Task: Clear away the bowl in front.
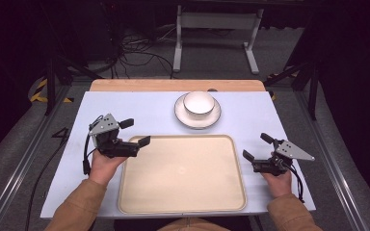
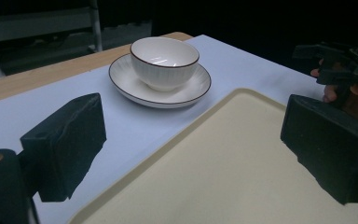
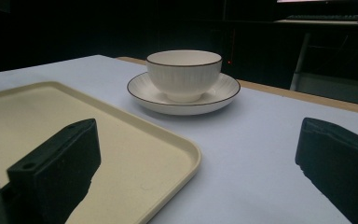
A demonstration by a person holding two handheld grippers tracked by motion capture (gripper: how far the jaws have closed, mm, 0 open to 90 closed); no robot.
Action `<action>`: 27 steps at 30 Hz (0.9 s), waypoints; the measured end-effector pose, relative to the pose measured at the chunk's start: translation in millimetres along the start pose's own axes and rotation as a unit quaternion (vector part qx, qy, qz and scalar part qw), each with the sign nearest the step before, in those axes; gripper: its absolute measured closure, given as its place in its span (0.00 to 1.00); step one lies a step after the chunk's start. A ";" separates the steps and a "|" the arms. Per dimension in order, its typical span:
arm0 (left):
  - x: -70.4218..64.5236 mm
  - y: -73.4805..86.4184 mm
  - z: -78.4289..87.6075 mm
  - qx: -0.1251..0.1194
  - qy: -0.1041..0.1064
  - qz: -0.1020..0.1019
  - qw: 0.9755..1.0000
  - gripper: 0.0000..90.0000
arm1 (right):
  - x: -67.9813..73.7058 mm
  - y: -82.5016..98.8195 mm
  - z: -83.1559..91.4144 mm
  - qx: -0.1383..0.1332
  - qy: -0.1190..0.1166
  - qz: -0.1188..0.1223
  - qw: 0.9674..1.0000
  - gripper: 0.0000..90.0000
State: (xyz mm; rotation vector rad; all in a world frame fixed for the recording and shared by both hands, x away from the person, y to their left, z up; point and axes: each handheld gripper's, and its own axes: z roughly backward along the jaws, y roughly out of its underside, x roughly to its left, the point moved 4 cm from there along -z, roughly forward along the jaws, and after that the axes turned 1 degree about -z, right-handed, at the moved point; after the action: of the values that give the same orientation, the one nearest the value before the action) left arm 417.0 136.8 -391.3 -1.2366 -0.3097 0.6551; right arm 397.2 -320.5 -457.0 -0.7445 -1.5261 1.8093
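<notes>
Resting unmarked: bowl (image 1: 198,102), saucer (image 1: 185,117)

The tray (image 1: 182,174) hides its near rim behind a sleeve (image 1: 192,224) in the high view; both gripper views cut the tray at the frame edge.

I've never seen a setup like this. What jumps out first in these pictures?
A white bowl sitting on a saucer at the far middle of the pale blue table. Nearer the person lies a big, bare cream tray. At its two sides, hands hold the left gripper and right gripper, both open.
</notes>
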 end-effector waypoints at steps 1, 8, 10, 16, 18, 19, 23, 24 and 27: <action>0.4 -1.7 -2.9 0.000 0.001 0.000 1.000 0.08 | -0.3 0.0 0.1 -0.001 0.001 -0.001 1.000 0.00; 1.3 -16.8 -21.9 0.004 0.010 -0.007 1.000 0.08 | -1.0 0.2 0.4 -0.002 0.003 -0.002 1.000 0.00; 2.5 -20.5 -28.1 0.003 0.009 -0.008 1.000 0.08 | -1.3 0.4 0.3 -0.003 0.004 -0.003 1.000 0.00; 8.5 -25.5 -45.4 0.009 0.011 0.002 1.000 0.05 | -1.7 0.4 0.5 -0.006 0.005 -0.006 1.000 0.00; 10.5 -26.9 -49.9 0.008 0.011 0.007 1.000 0.05 | -1.8 0.4 0.5 -0.007 0.004 -0.007 1.000 0.00; 11.2 -27.6 -51.8 0.008 0.010 0.008 1.000 0.05 | -1.7 0.4 0.4 -0.007 0.003 -0.007 1.000 0.00; 14.7 -31.2 -58.8 0.009 0.005 0.006 1.000 0.05 | -1.5 0.5 0.3 -0.007 0.002 -0.006 1.000 0.00; 14.9 -32.0 -60.2 0.009 0.007 0.007 1.000 0.05 | -1.5 0.5 0.2 -0.007 0.002 -0.007 1.000 0.00; 15.1 -35.0 -63.9 -0.001 0.018 0.005 1.000 0.05 | -1.7 0.9 0.0 -0.005 0.001 -0.009 1.000 0.00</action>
State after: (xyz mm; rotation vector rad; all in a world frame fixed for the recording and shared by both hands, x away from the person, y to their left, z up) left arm 474.4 90.7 -380.6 -1.2514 -0.2743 0.6399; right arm 398.1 -322.0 -457.9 -0.7360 -1.5363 1.7889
